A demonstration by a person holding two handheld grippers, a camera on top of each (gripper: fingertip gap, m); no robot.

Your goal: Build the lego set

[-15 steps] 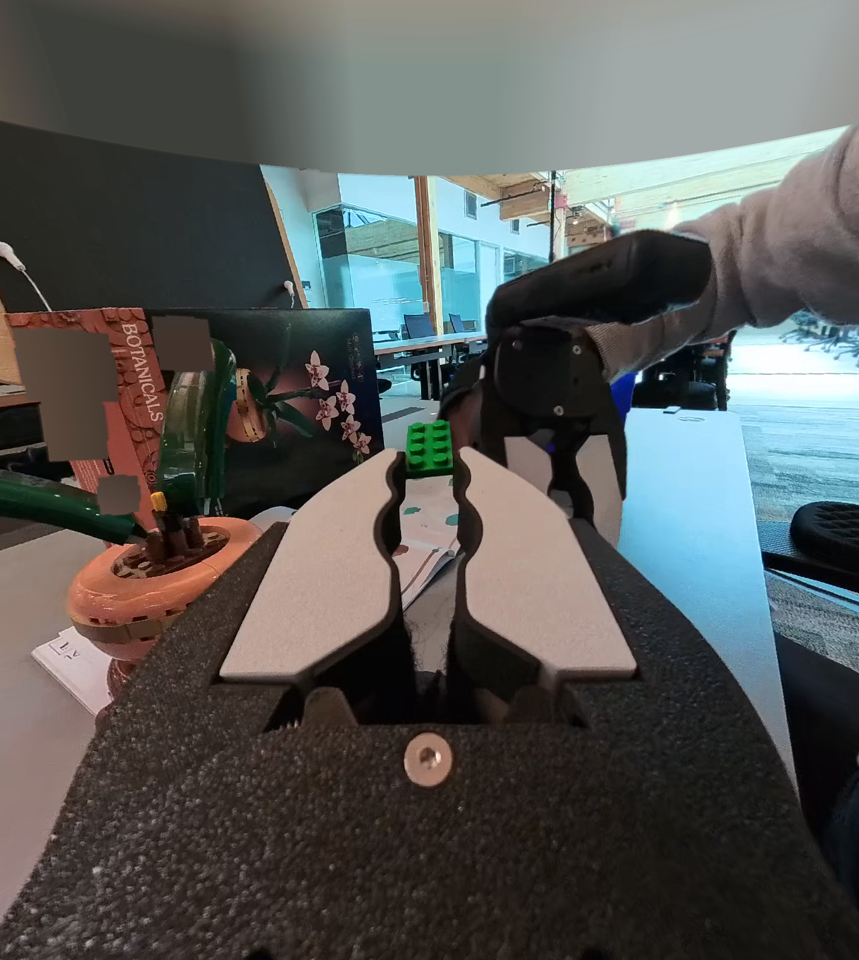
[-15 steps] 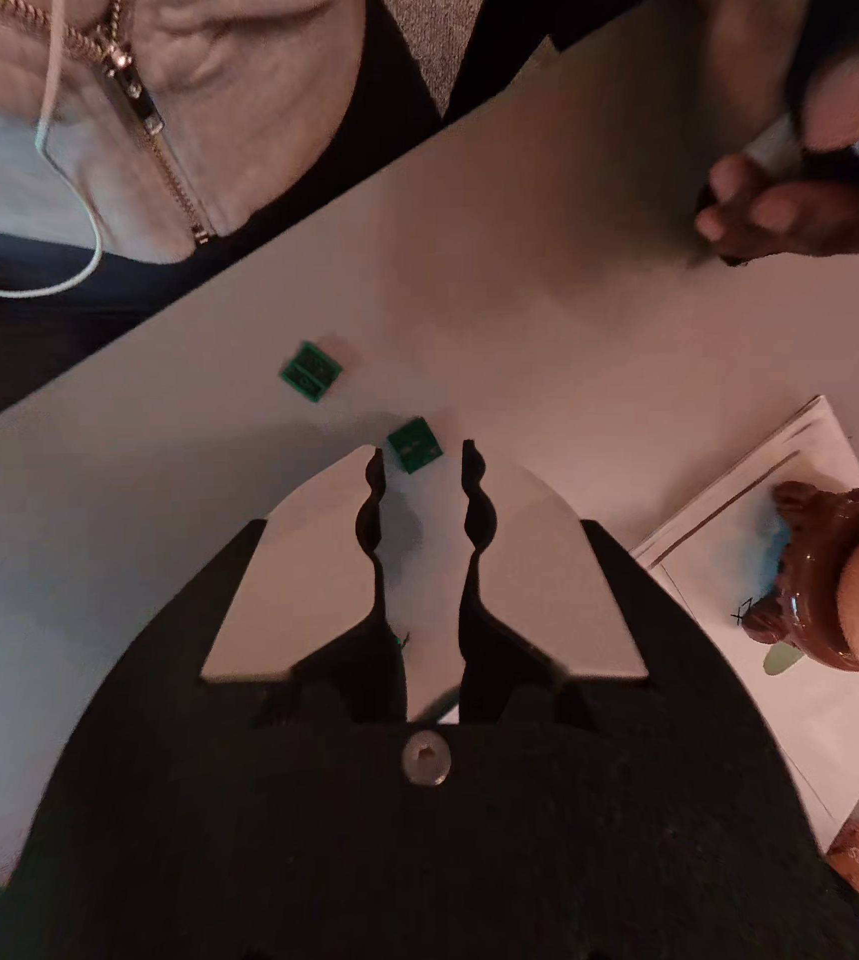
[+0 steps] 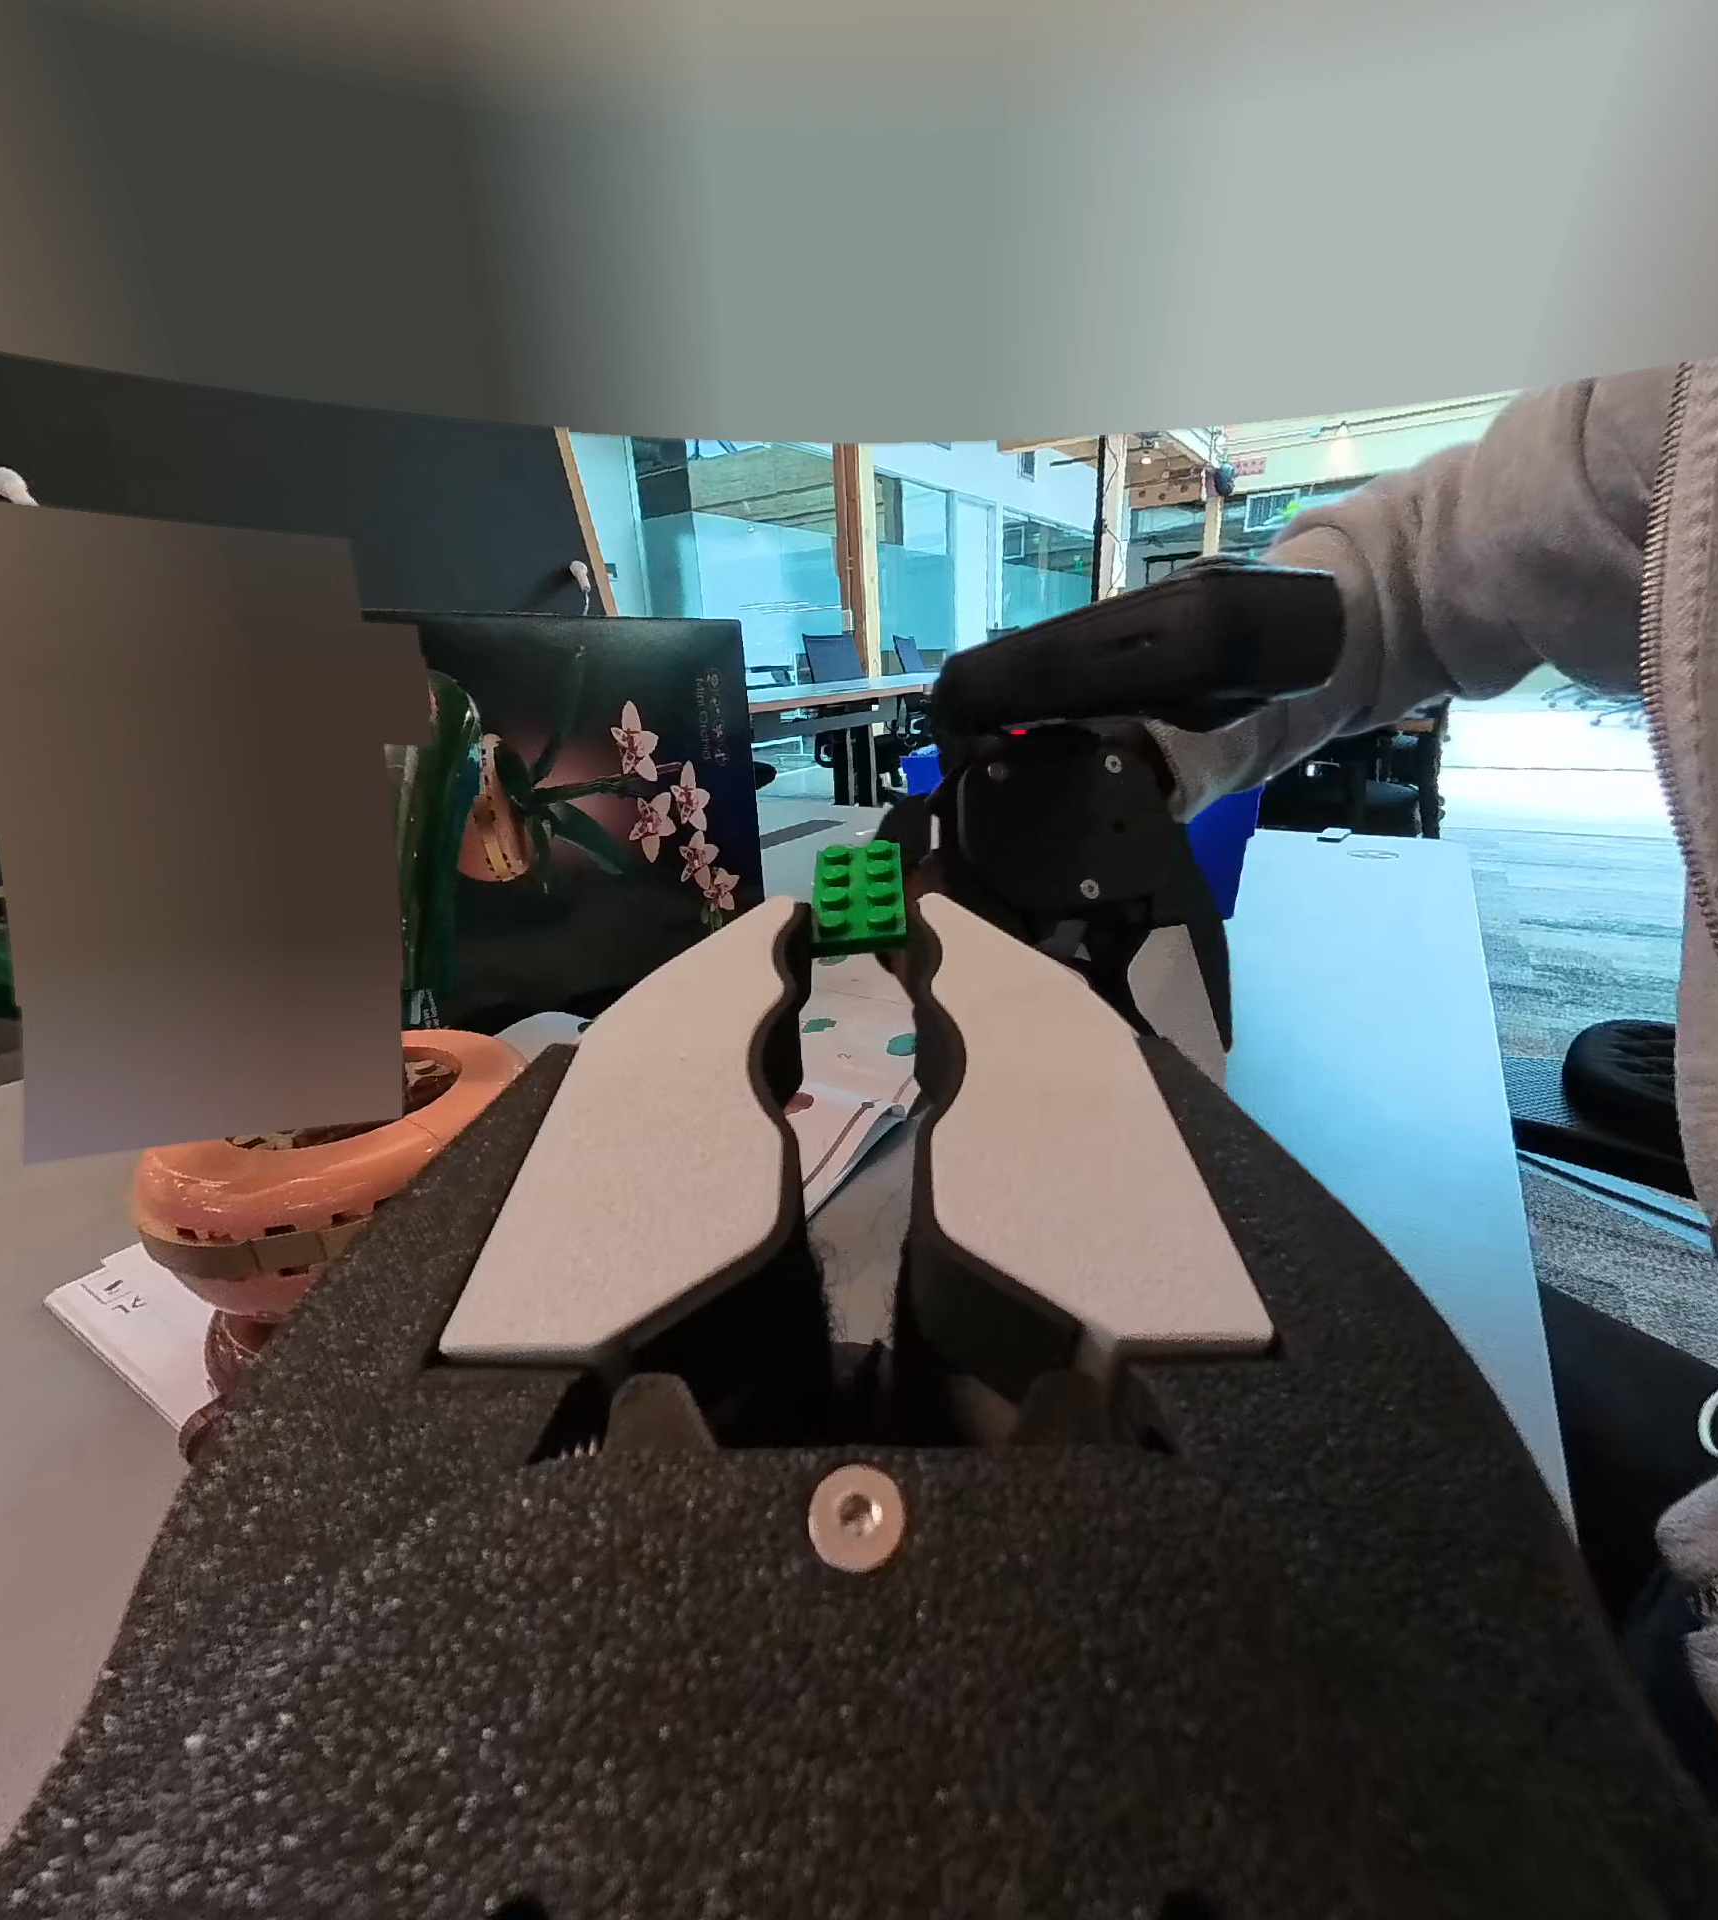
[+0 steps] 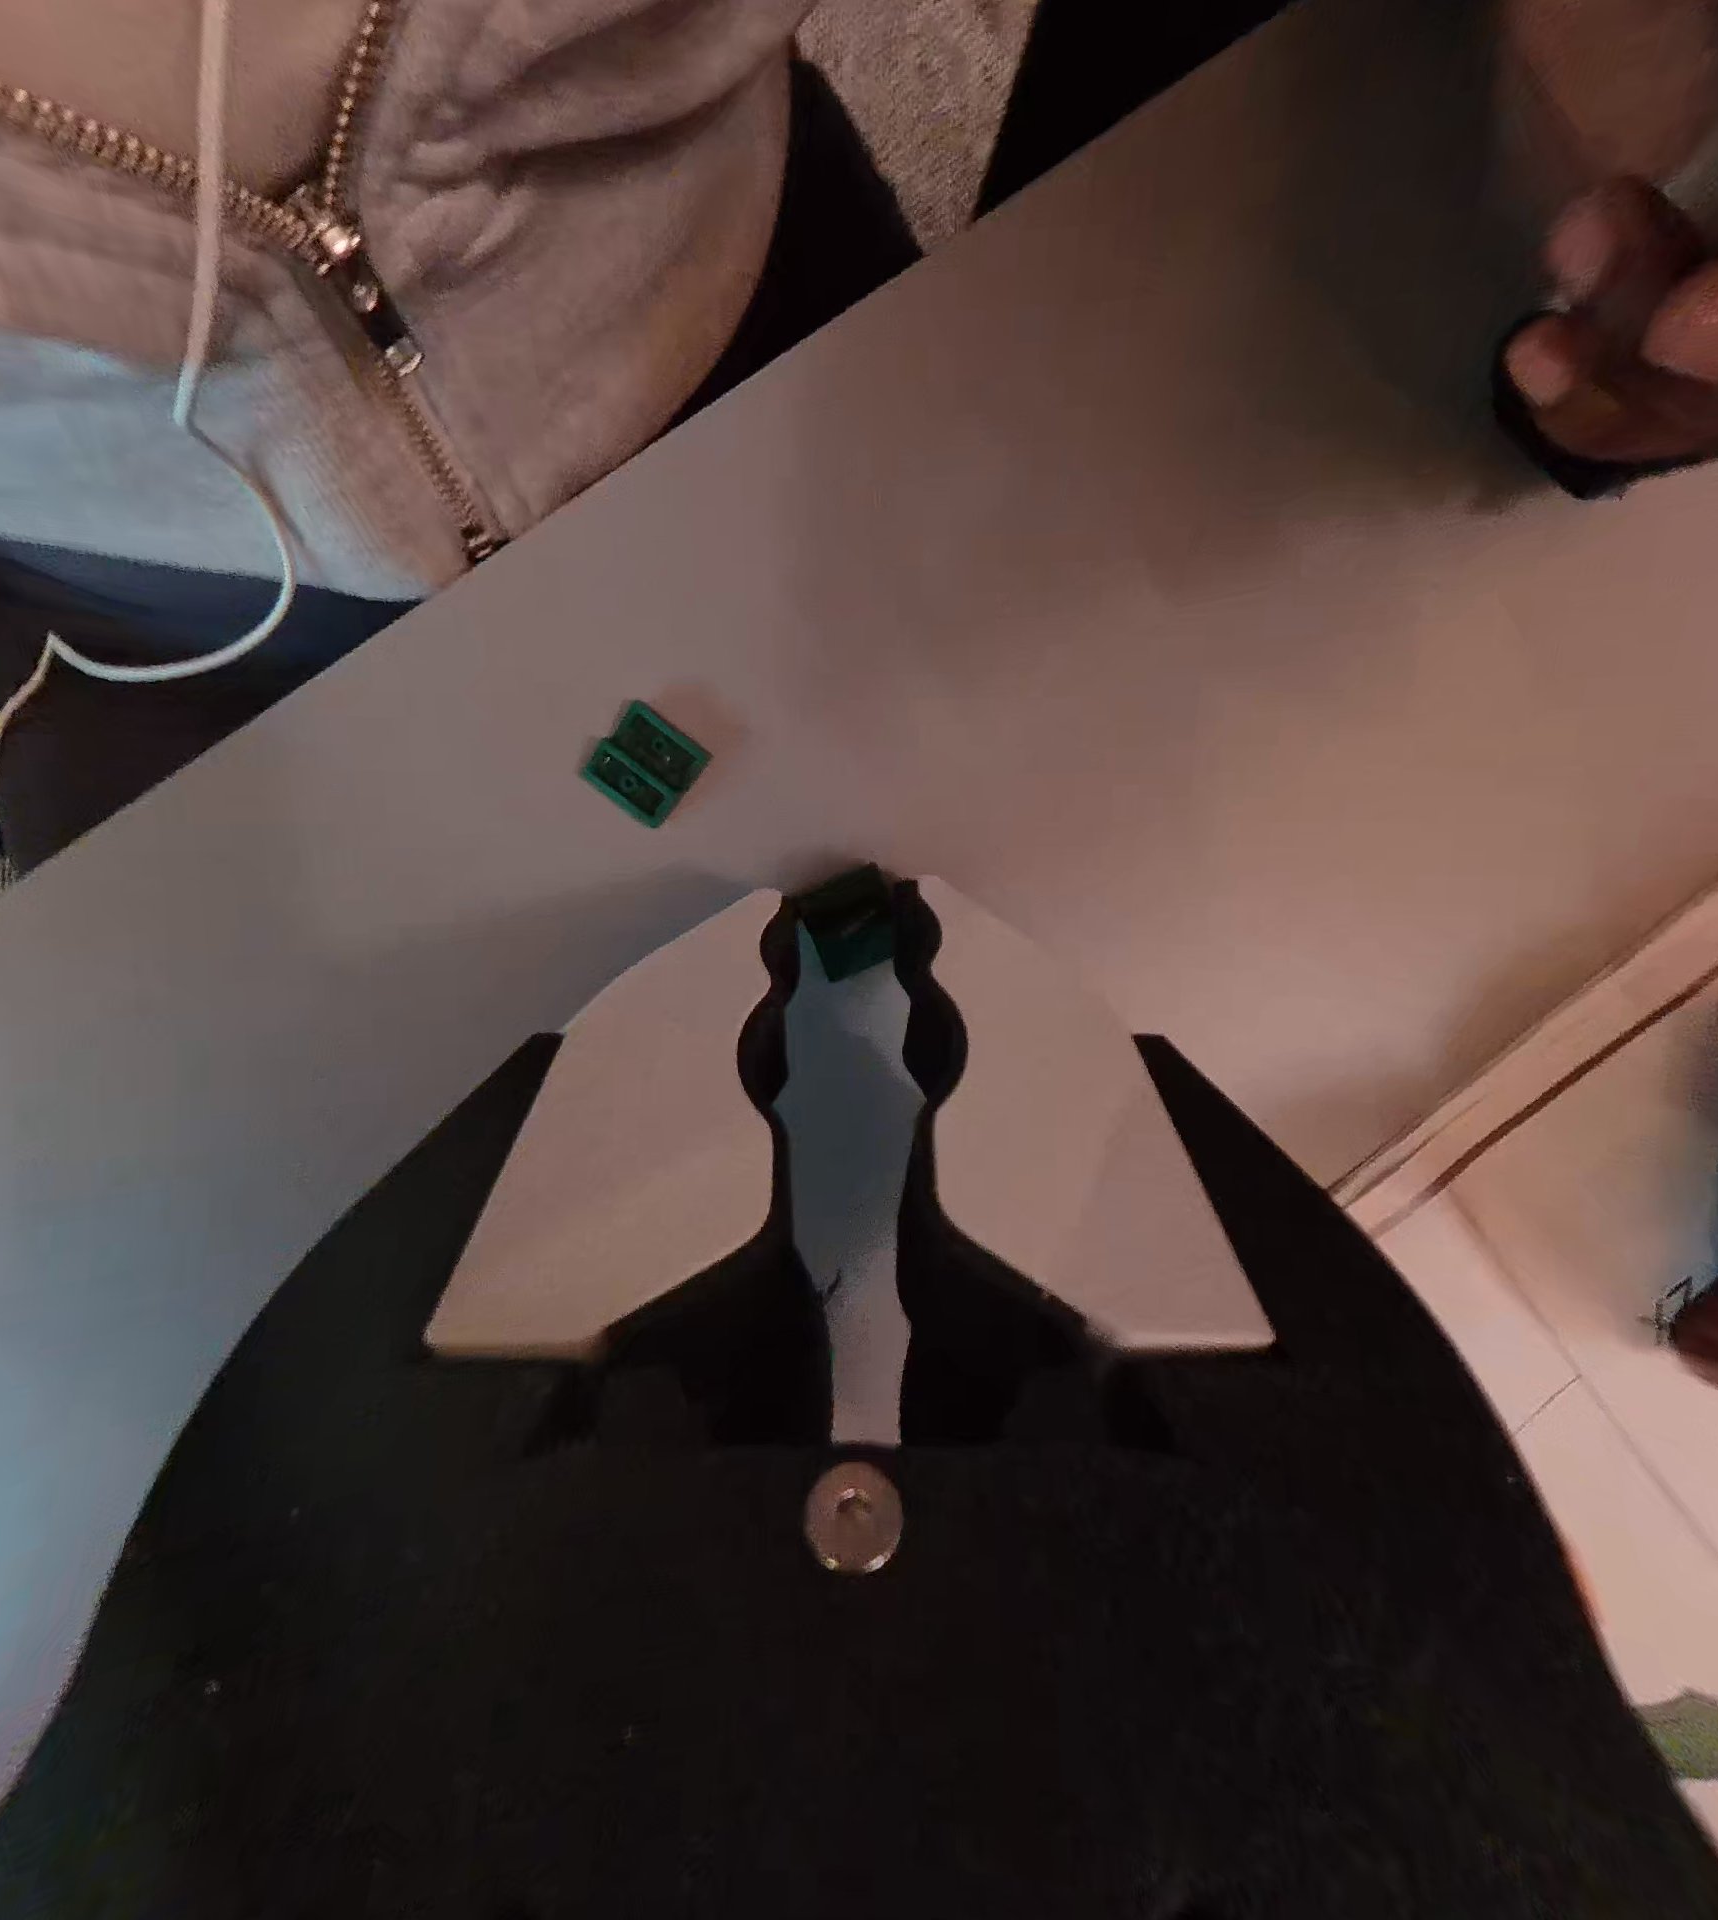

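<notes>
- The left gripper [image 3: 860, 920] is clamped on a bright green plate [image 3: 859, 896] held between its fingertips, studs up and lifted above the table [image 3: 1354, 987].
- Left of and below that gripper stands a salmon-pink brick-built pot [image 3: 315, 1174] on an open instruction booklet [image 3: 133, 1325]; pages of the booklet also show through the gap between the fingers.
- Beyond the pot, a dark box [image 3: 606, 769] printed with pink orchids stands upright.
- Just right of the held plate, and farther off, the right gripper [image 3: 1073, 831] points down at the table, gripped by a hand in a grey sleeve [image 3: 1457, 603].
- In the right wrist view, the right gripper [image 4: 847, 914] has its jaws narrowed around a small dark green piece [image 4: 842, 923] at the fingertips; the piece sits at the table surface, and firm contact on both sides cannot be told through the blur.
- Ahead and left of those fingertips, well apart, a second dark green piece [image 4: 647, 764] lies underside up on the table.
- Far to the upper right, a hand [image 4: 1665, 343] grips the other tool.
</notes>
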